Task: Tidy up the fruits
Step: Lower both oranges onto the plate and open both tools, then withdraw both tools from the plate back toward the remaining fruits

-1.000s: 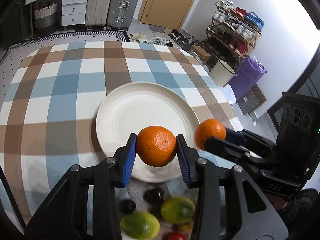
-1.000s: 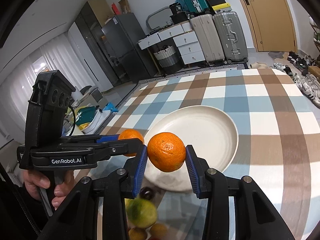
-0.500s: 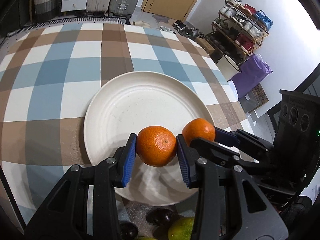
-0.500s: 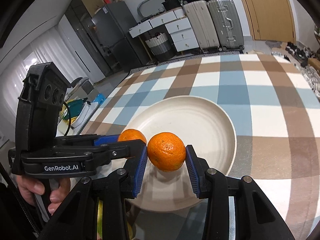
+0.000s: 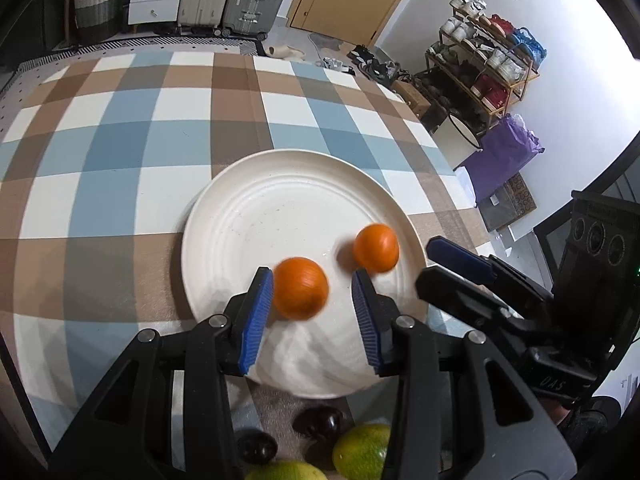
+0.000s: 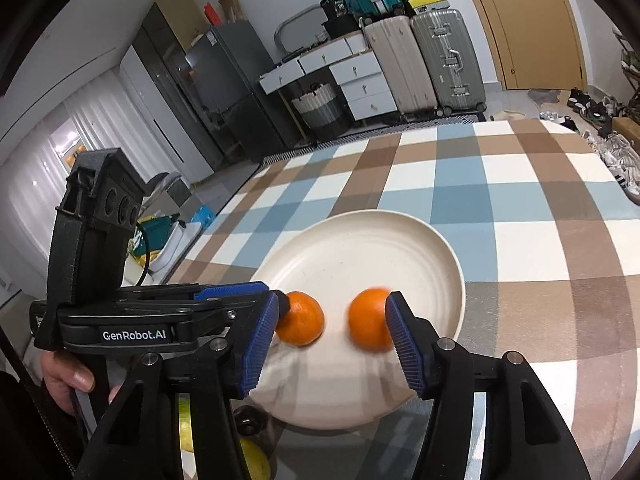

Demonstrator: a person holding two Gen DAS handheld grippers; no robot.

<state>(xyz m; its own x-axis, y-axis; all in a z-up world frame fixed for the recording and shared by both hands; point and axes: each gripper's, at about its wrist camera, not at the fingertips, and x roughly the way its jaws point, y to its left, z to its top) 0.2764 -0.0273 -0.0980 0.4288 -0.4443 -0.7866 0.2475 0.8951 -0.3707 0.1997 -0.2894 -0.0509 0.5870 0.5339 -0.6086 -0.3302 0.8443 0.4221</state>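
Two oranges lie blurred on the white plate (image 5: 240,216), near its front. One orange (image 5: 300,288) sits between the blue pads of my left gripper (image 5: 312,312). It is clear of the right pad, so that gripper is open. My right gripper (image 6: 332,344) has its jaws opening, and the other orange (image 6: 368,320) rests loose against its right pad. In the left wrist view this second orange (image 5: 376,248) lies free just left of the right gripper (image 5: 444,270). In the right wrist view the left gripper (image 6: 276,300) reaches in from the left beside its orange (image 6: 300,318).
A checked cloth (image 5: 120,140) covers the table. In front of the plate lie green citrus fruits (image 5: 360,452) and dark round fruits (image 5: 318,420). A person's hand (image 6: 68,380) holds the left gripper. Suitcases, drawers and a shoe rack stand beyond the table.
Both grippers came down over the plate's front part. Both oranges have left the pads and now lie on the plate. The right jaws stand clearly wider.
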